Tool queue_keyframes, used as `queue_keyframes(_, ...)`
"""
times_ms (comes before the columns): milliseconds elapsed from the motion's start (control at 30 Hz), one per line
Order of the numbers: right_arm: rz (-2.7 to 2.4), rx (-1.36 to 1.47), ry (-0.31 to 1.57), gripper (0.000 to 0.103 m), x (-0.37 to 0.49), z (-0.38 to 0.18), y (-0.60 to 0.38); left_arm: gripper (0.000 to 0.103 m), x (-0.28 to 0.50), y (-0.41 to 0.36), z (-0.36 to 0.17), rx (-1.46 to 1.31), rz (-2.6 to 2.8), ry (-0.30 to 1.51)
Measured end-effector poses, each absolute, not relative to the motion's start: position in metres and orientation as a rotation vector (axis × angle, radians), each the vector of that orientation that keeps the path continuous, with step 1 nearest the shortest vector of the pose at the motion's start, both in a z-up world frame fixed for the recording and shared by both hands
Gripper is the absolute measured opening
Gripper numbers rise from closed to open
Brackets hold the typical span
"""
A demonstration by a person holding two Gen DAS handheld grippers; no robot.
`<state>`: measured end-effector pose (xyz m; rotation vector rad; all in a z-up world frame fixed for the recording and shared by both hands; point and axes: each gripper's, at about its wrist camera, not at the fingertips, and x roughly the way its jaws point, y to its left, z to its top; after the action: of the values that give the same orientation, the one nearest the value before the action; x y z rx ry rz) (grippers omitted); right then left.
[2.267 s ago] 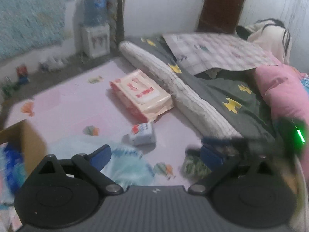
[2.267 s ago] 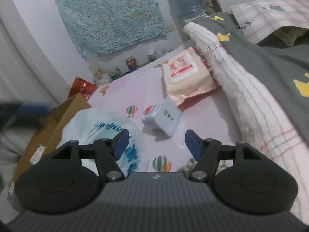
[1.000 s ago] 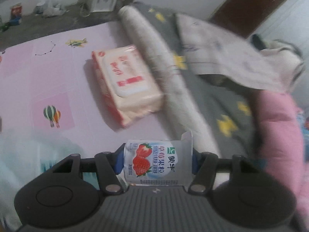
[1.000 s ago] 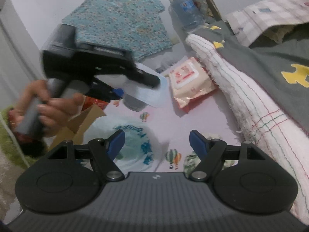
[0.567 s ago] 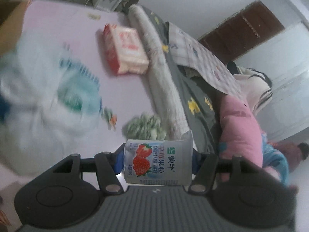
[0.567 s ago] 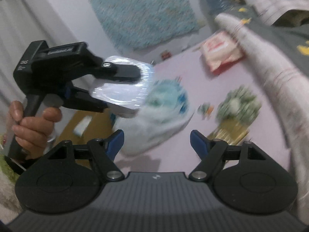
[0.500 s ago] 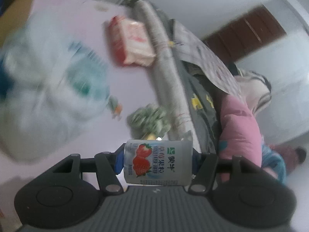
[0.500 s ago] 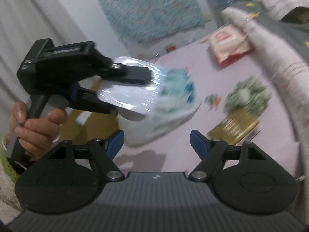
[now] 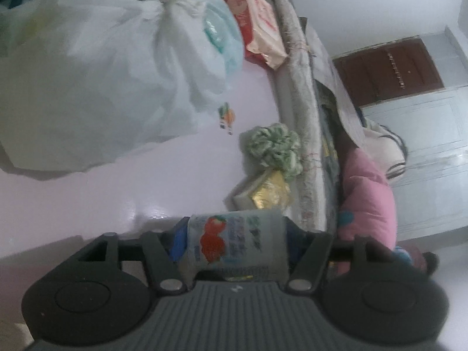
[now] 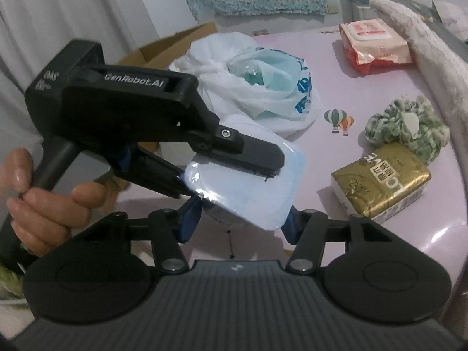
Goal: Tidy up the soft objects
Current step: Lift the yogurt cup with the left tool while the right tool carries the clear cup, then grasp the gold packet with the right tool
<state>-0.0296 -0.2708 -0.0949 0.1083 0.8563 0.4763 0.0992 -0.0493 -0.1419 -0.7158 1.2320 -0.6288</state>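
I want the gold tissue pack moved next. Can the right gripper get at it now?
Probably not yet. The way to the gold tissue pack looks free, but the right gripper has its jaws closing with the strawberry pouch between them.

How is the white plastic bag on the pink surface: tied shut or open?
Tied shut: the white plastic bag has its neck gathered into a knot. Teal contents show through the plastic; what they are cannot be told.

Pink mat point(image 10: 365, 93), bag point(image 10: 263, 87), wipes point(image 10: 374, 44), scrunchie point(image 10: 409, 125), tissues point(image 10: 380, 181)
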Motion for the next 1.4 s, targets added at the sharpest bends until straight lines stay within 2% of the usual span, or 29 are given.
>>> queue_keyframes(267,0.482,0.037,0.877,0.052,-0.023,-0.099,-0.260,0.074,0.096,-0.037,-0.133,-0.676,-0.649,1.162)
queue_keyframes(400,0.501,0.003,0.857,0.053,-0.030,-0.096,-0.253,0.082,0.091,-0.041,-0.115,-0.591,-0.684,1.110)
queue_keyframes(567,0.486,0.038,0.860,0.054,-0.037,-0.097,-0.260,0.084,0.089,-0.051,-0.104,-0.507,-0.674,1.107)
queue_keyframes(867,0.302,0.164,0.851,0.064,-0.064,-0.088,-0.324,0.087,0.086,-0.095,-0.101,-0.197,-0.589,1.120)
queue_keyframes(967,0.228,0.217,0.828,0.066,-0.068,-0.081,-0.352,0.084,0.086,-0.107,-0.099,-0.083,-0.546,1.095)
queue_keyframes(1133,0.165,0.271,0.765,0.068,-0.056,-0.066,-0.384,0.065,0.091,-0.108,-0.103,-0.050,-0.536,1.099)
queue_keyframes(1400,0.143,0.332,0.813,0.072,-0.010,-0.075,-0.380,0.064,0.087,-0.092,-0.102,-0.054,-0.508,1.081)
